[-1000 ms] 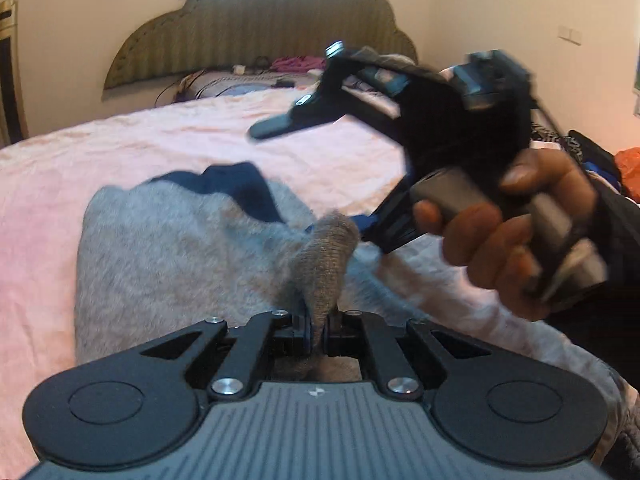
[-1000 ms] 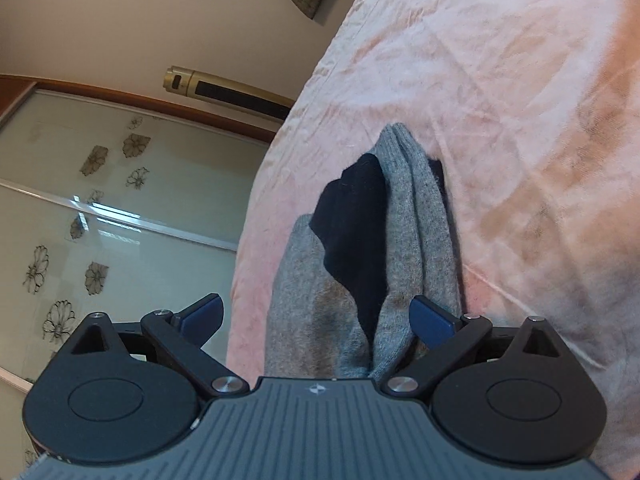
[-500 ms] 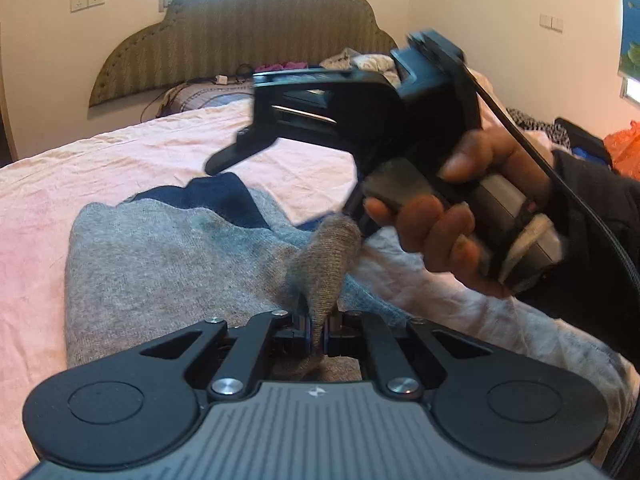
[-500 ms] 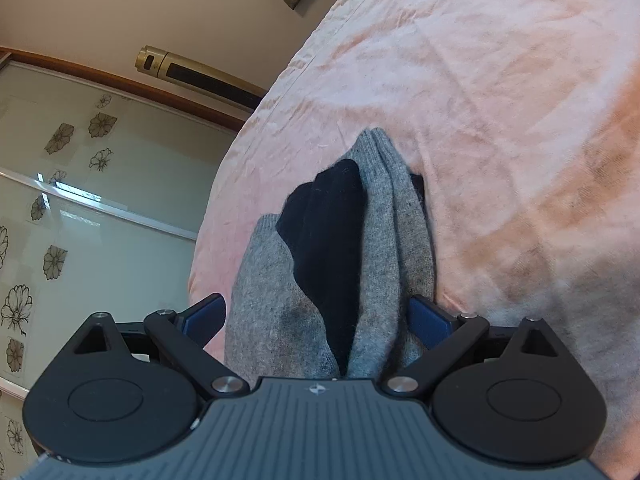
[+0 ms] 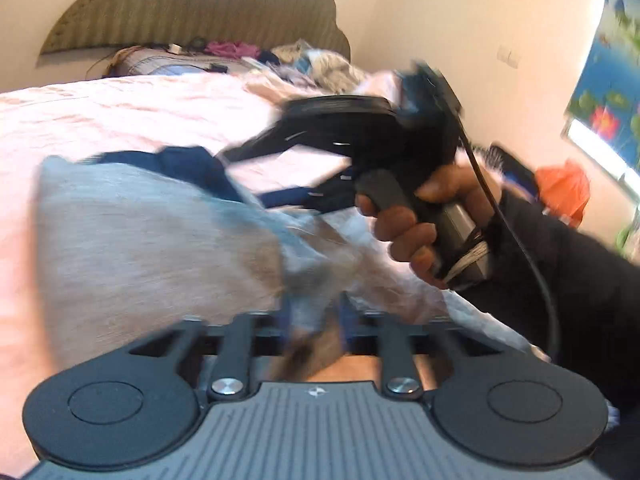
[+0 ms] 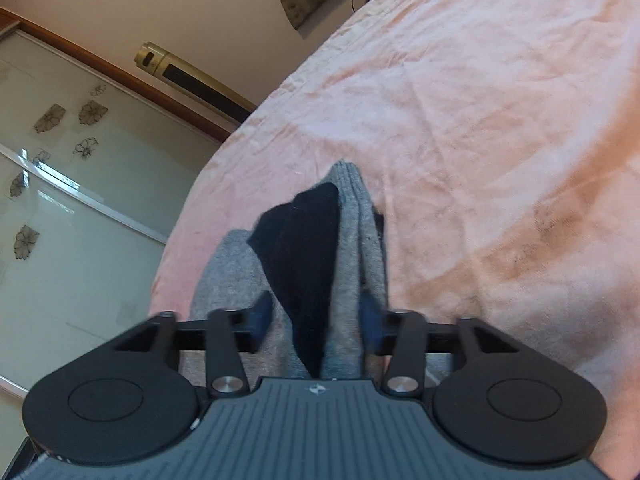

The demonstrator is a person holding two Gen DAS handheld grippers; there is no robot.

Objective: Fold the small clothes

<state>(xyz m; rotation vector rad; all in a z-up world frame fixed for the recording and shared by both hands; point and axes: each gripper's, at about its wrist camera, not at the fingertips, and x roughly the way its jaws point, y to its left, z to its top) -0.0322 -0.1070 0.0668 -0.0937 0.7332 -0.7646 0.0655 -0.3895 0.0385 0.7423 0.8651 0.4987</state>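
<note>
Fig.: my left gripper (image 5: pixel 314 312) jaws opening, grey sweater (image 5: pixel 160 240) fold btwn them; right gripper (image 6: pixel 316 316) opening, astride sweater, on pink bedsheet (image 6: pixel 480 100).

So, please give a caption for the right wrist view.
Right gripper with fingers opening around a grey sweater lying on a pink bedsheet.

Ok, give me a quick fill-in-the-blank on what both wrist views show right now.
1. The grey garment lies on a ____ bedsheet.
2. The darker cloth lying on the garment is navy, almost ____ in the right wrist view.
3. The left gripper has jaws that are ____, with grey cloth between them.
4. The right gripper is held by a ____ in a dark sleeve.

Missing words: pink; black; opening; hand
</note>
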